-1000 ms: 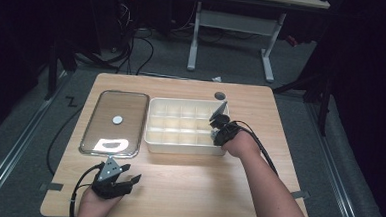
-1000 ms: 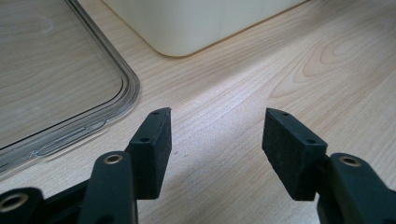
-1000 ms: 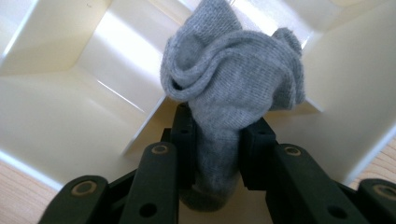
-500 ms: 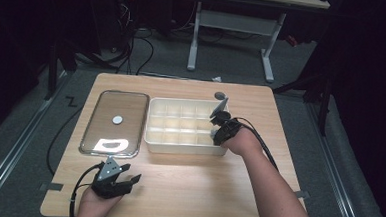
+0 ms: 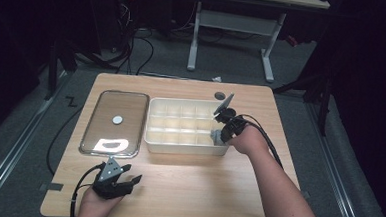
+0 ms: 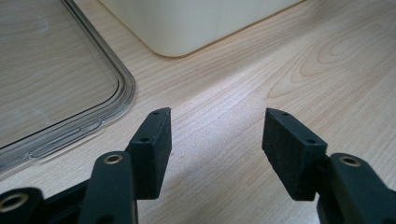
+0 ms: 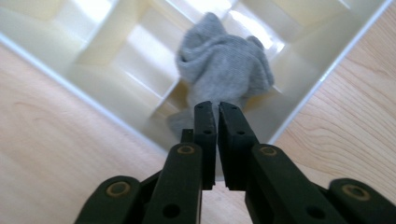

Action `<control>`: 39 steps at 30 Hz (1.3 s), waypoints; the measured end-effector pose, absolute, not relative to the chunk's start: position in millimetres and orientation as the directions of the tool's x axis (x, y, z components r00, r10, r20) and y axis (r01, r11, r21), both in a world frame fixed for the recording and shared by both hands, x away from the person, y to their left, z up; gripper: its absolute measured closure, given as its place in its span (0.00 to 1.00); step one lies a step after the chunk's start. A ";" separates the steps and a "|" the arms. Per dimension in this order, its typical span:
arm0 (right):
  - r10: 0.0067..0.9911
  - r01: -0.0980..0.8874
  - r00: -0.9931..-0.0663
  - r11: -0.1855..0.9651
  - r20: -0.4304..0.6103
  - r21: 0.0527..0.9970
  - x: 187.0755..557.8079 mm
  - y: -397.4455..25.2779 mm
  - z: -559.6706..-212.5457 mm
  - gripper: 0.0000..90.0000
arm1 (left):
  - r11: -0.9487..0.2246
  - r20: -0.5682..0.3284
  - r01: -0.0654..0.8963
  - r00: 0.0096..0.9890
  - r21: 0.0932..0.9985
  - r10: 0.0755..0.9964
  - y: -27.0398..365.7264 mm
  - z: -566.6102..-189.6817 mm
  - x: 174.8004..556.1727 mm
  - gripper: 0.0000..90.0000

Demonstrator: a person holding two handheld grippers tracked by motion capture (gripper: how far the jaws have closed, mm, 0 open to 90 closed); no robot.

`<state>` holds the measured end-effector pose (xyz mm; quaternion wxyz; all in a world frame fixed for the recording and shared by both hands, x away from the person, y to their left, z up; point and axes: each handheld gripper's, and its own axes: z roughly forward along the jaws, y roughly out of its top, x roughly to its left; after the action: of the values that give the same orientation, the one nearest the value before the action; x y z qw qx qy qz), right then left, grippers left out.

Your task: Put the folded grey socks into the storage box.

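Observation:
A cream divided tray stands mid-table. My right gripper hangs over its front right corner, jaws pressed together on a crumpled grey cloth. In the right gripper view the grey cloth bunches just past the right gripper, over a corner compartment of the tray. My left gripper rests low near the table's front left, open. In the left gripper view the left gripper holds nothing, with bare wood between its pads.
A clear lid lies flat left of the tray, with a small white disc at its centre. Its rim and the tray's corner lie ahead of the left gripper. A dark round spot marks the table behind the tray.
The right hand has shifted slightly at the tray's right end, and the grey cloth now shows at its jaws. The left gripper has stayed put.

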<state>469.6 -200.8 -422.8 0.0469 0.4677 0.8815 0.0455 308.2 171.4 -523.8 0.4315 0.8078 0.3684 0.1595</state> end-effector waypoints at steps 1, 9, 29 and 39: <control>0.834 0.828 -0.550 0.551 -0.037 0.104 471.4 -200.6 -431.0 0.98 | -0.355 -0.061 0.458 0.677 0.815 0.734 171.8 -523.8 308.0 0.48; 0.823 0.821 -0.566 0.568 -0.046 0.060 476.0 -197.6 -459.8 1.00 | -0.354 -0.066 0.466 0.674 0.811 0.736 173.4 -525.0 309.7 0.48; 0.843 0.832 -0.536 0.538 -0.053 0.139 487.0 -192.5 -444.5 1.00 | -0.358 -0.060 0.463 0.675 0.811 0.736 172.6 -525.2 308.8 0.48; 0.860 0.858 -0.510 0.511 -0.024 0.058 495.9 -187.8 -462.5 1.00 | -0.362 -0.061 0.463 0.679 0.809 0.731 172.0 -525.5 307.9 0.48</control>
<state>495.9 -187.8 -462.5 0.0249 0.4943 0.8687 0.0191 307.9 172.0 -525.5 0.4282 0.8101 0.3685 0.1569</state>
